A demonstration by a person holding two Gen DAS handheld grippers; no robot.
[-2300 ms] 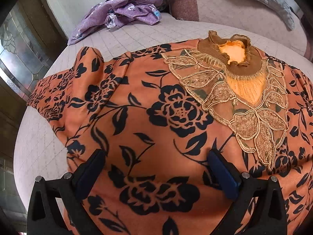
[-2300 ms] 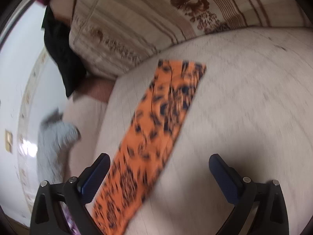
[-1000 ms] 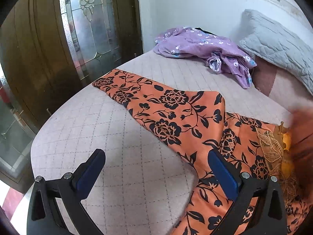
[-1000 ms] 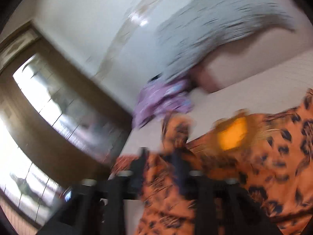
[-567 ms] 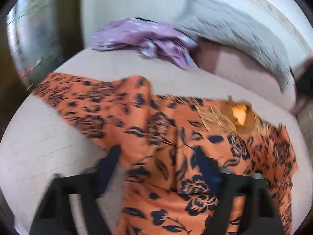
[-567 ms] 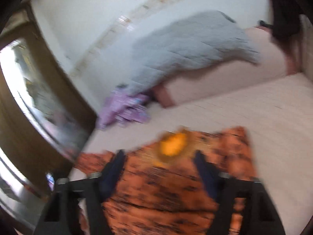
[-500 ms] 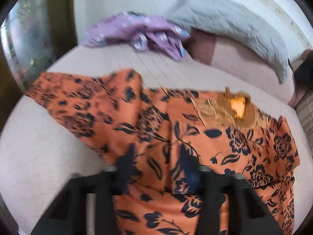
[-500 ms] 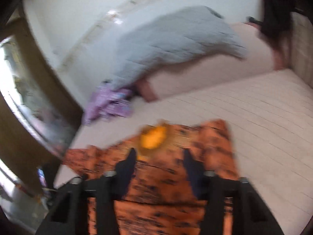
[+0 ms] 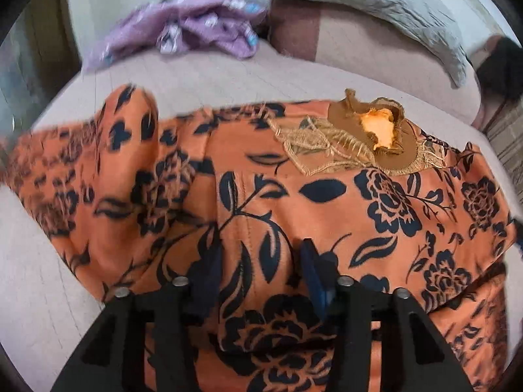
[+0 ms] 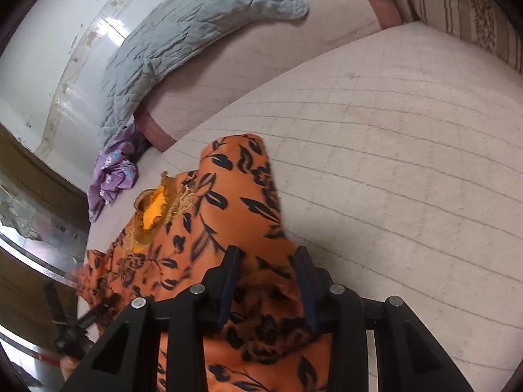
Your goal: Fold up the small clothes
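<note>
Orange floral top (image 9: 327, 202) lying spread on the bed (image 10: 408, 163), collar away from both grippers. Left gripper (image 9: 258, 261) and right gripper (image 10: 264, 281) each pinching its near fabric, jaws narrowed. Soft, light, probably slippery; gripping at seams and hem is looking safest.

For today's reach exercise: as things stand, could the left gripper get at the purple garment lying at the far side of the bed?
Probably not right away. The left gripper seems closed on the orange floral top, and the purple garment lies beyond it across bare mattress. Nothing blocks the path, but it would have to let go first.
</note>
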